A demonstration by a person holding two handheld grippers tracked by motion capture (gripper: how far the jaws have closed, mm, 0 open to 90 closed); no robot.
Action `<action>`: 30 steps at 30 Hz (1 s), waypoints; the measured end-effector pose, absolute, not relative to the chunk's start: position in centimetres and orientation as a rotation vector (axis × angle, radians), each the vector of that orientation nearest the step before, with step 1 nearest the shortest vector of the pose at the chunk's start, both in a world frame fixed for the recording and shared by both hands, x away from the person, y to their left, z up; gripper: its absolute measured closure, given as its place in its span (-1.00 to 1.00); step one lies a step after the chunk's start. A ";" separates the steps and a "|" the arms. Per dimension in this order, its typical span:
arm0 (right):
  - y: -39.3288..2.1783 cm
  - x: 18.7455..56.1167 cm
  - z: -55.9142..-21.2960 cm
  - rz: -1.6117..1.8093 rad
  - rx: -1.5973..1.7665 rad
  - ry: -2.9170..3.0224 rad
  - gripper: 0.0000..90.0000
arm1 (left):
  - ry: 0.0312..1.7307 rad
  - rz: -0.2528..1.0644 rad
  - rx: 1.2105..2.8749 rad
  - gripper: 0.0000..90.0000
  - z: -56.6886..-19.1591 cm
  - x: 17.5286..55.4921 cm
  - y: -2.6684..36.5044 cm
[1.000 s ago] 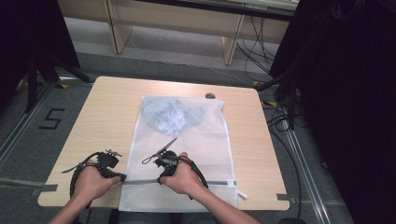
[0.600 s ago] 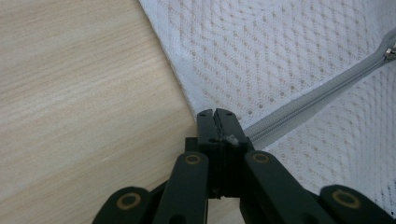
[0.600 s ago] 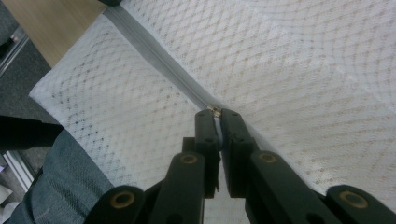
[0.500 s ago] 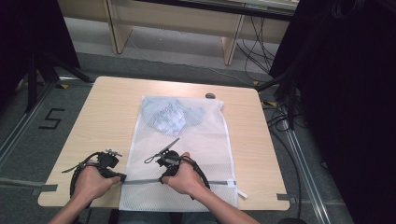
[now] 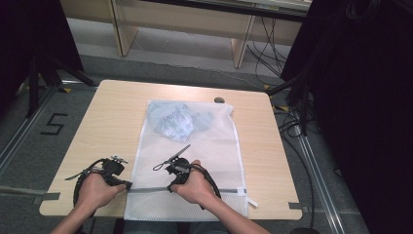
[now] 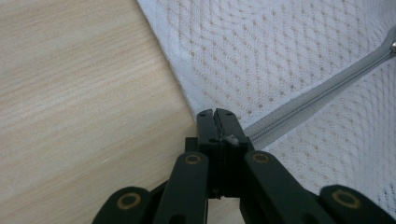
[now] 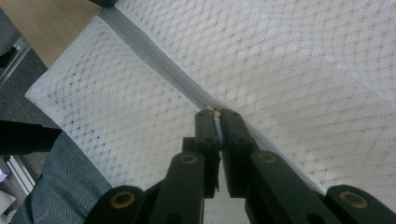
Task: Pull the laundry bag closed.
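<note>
From above, a white mesh bag (image 5: pixel 190 161) lies flat in the middle of a light wooden table (image 5: pixel 112 117), and its near end hangs a little over the near edge. A pale blue cloth (image 5: pixel 178 119) sits inside the bag at the far end. A grey zipper (image 5: pixel 195 190) runs from left to right across the near part of the bag. The left gripper (image 5: pixel 127 185) is at the left end of the zipper, held in the person's left hand (image 5: pixel 95 191). The right gripper (image 5: pixel 171 186) is on the zipper near the middle of the bag, held in the right hand (image 5: pixel 195 187). A small dark thing (image 5: pixel 219 100) lies on the table just past the far right corner of the bag, too small to tell what it is. In the left gripper view, the left gripper (image 6: pixel 218 116) has its two black jaws pressed together on the left edge of the bag (image 6: pixel 280 60), right where the zipper (image 6: pixel 317 95) ends, with bare table (image 6: pixel 79 93) to the left. In the right gripper view, the right gripper (image 7: pixel 218 117) has its jaws almost together, pinching a small metal zipper pull (image 7: pixel 214 110) on the zipper (image 7: pixel 154 60). The bag (image 7: pixel 303 70) spreads out all around the jaws, and a bit of the person's grey trousers (image 7: pixel 60 182) shows below its near edge.
</note>
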State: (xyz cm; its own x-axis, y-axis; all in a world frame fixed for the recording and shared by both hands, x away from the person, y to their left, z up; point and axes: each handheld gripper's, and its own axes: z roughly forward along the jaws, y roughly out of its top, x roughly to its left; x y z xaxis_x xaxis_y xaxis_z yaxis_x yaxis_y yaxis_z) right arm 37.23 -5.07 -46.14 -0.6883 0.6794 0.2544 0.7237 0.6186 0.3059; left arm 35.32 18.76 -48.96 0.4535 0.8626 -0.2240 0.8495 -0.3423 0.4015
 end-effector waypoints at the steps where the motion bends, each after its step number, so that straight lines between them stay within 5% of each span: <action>1: -5.1 37.2 -46.1 -0.589 -1.187 -2.720 0.94 | 1.433 0.038 2.246 0.99 -49.0 35.3 18.8; 30: -6.2 37.4 -46.2 -0.615 -1.210 -2.701 0.94 | 1.430 0.043 2.237 0.99 -49.0 35.4 18.8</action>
State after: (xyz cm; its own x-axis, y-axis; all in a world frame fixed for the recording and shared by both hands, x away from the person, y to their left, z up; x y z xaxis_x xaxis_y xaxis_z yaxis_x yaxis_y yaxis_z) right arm 37.39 -6.21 -46.24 -0.6735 0.6887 0.2684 0.7370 0.5981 0.3148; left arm 35.37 18.79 -49.01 0.4531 0.8622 -0.2263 0.8472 -0.3375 0.4104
